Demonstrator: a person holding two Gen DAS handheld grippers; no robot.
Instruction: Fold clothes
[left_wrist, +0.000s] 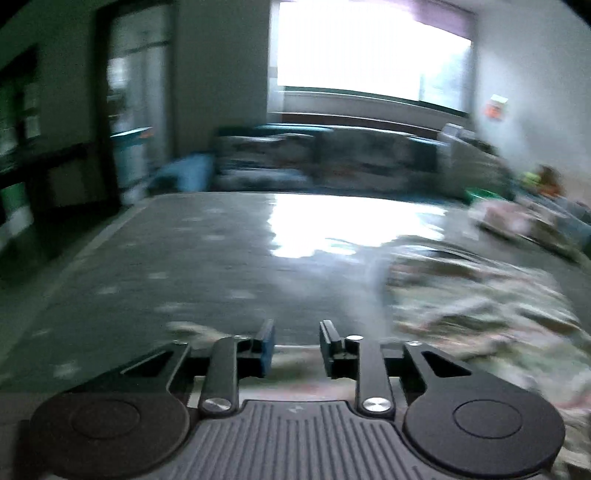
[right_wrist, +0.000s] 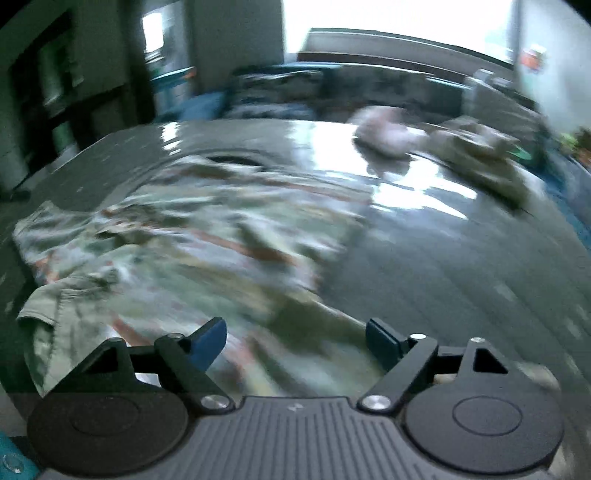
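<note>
A patterned garment (right_wrist: 192, 236) in pale green, white and orange lies crumpled and spread on the dark glossy table (right_wrist: 461, 258). In the right wrist view my right gripper (right_wrist: 295, 332) hovers over the garment's near edge, wide open, with nothing between its blue pads. The left wrist view shows the same garment (left_wrist: 480, 306) on the right, part of it running under the left gripper (left_wrist: 297, 332). That gripper stands narrowly open with a bare gap between its fingers. Both views are motion-blurred.
A pink bundle (right_wrist: 388, 136) and a greyish crumpled garment (right_wrist: 487, 155) lie at the table's far right. A dark sofa (left_wrist: 332, 162) stands behind the table under a bright window. The table (left_wrist: 184, 258) ends in an edge on the left.
</note>
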